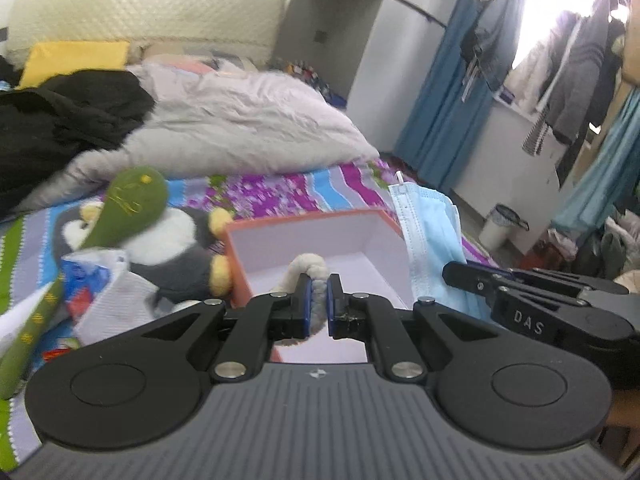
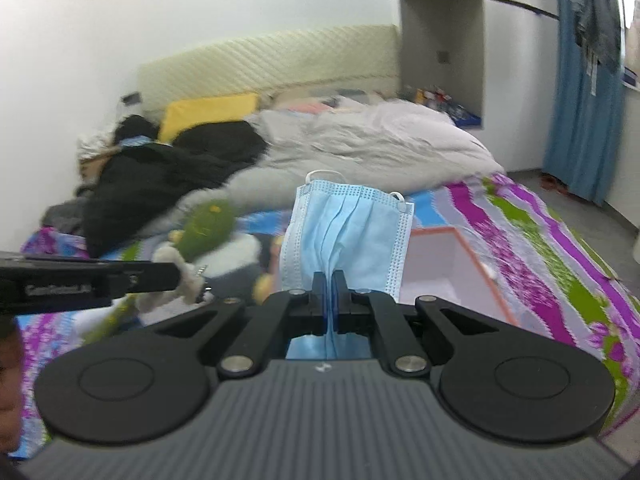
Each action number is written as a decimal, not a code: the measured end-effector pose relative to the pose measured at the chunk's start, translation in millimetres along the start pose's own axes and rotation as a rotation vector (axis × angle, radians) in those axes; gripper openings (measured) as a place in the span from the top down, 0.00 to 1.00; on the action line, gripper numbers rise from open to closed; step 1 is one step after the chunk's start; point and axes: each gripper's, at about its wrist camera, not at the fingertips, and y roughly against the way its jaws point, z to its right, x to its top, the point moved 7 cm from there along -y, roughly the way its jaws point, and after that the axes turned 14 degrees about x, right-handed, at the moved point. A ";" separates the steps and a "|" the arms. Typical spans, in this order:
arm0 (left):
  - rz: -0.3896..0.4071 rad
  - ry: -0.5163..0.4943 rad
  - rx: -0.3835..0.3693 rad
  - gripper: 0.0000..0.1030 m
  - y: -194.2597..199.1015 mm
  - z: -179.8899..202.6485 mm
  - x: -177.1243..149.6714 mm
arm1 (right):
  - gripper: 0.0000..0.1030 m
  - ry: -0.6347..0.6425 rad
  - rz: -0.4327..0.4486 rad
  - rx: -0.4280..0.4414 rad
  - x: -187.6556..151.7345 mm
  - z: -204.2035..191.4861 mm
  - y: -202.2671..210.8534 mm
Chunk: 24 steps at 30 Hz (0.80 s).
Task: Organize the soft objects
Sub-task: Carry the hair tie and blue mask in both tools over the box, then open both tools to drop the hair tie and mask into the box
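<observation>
Left wrist view: the left gripper [image 1: 319,294] pinches a cream plush toy [image 1: 308,266] above the open orange box [image 1: 312,240] on the bed.

Right wrist view: the right gripper [image 2: 329,286] pinches a blue face mask [image 2: 352,228], held up just left of the box [image 2: 452,264].
</observation>
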 end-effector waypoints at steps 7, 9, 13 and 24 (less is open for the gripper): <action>-0.096 -0.059 0.008 0.91 -63.6 19.8 -0.6 | 0.94 -0.087 -0.069 -0.060 -29.7 49.8 -18.5; -0.136 -0.056 0.000 0.91 -81.4 23.0 -3.5 | 0.94 -0.105 -0.097 -0.083 -37.5 61.9 -29.6; -0.221 -0.064 -0.012 0.91 -110.9 31.1 -15.9 | 0.94 -0.149 -0.150 -0.101 -56.9 79.3 -47.5; -0.307 -0.070 0.011 0.90 -145.4 38.9 -37.5 | 0.92 -0.212 -0.231 -0.090 -85.8 92.2 -67.7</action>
